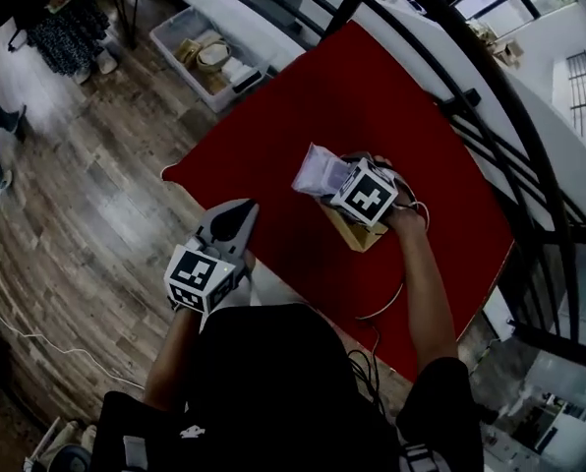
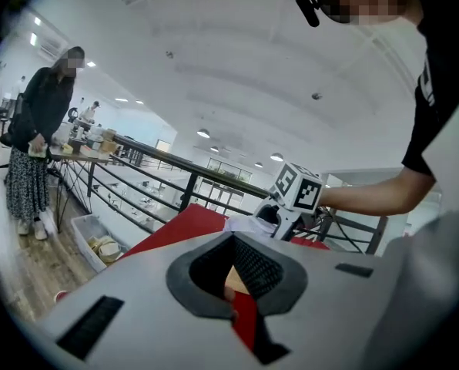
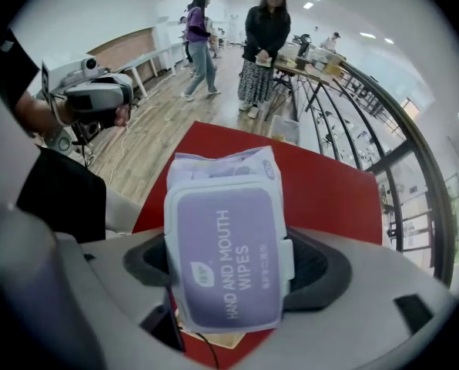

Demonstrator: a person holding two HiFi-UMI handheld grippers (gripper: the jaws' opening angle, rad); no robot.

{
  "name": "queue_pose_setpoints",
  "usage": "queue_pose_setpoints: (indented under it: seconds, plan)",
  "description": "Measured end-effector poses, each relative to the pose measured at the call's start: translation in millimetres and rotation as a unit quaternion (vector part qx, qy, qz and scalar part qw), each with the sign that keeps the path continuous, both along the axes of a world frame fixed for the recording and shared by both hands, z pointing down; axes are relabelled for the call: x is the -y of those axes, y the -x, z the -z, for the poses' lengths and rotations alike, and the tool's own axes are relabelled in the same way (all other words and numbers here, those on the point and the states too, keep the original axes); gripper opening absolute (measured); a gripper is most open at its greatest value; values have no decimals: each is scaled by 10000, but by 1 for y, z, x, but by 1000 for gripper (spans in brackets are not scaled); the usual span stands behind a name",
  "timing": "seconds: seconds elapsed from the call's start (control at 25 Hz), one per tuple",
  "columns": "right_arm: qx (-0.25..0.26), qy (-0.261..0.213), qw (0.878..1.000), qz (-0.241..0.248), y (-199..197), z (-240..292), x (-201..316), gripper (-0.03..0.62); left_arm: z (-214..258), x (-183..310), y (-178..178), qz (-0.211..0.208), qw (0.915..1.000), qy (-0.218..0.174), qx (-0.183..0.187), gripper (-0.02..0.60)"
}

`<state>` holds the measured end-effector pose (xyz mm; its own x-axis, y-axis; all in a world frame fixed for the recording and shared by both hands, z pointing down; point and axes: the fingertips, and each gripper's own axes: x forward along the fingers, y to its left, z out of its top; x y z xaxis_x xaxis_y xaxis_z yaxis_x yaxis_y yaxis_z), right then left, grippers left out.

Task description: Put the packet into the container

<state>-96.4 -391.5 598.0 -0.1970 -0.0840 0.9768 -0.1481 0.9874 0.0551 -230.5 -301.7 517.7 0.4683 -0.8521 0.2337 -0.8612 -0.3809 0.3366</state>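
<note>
Packet [image 3: 226,260] clamped in R gripper [image 1: 340,179] hangs just above box [image 1: 356,234], apparently lined up for lowering in, while L gripper [image 1: 236,214], shut & empty, idles well left of box, out of the way.

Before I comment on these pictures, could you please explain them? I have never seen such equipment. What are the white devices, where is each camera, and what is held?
There is no robot: a person holds a hand tool with two fingers in each hand. One picture looks down from a camera on the person's head; the other two come from cameras riding on the tools. The right gripper is closed on a purple packet of wipes, close to a small tan box standing on a red table. The left gripper is shut and empty, near the table's edge.
</note>
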Motion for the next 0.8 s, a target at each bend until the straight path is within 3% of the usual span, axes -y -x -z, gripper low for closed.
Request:
queue_pose_setpoints:
  seconds: [0.16, 0.4, 0.52, 0.8]
  plan:
    - [0, -15, 9943, -1062, -47, -6, -3, 407, 8, 6, -28, -207, 9997, -106, 51, 5]
    - [-72, 71, 9674, -2532, -93, -27, -2, 407, 14, 13, -58, -476, 9987, -145, 48, 4]
    - [-112, 146, 9637, -2664, -104, -38, -3, 407, 14, 14, -65, -564, 9983, -145, 55, 3]
    - [-165, 194, 9699, -2424, -102, -58, -2, 407, 3, 12, -69, -615, 9981, 4, 85, 5]
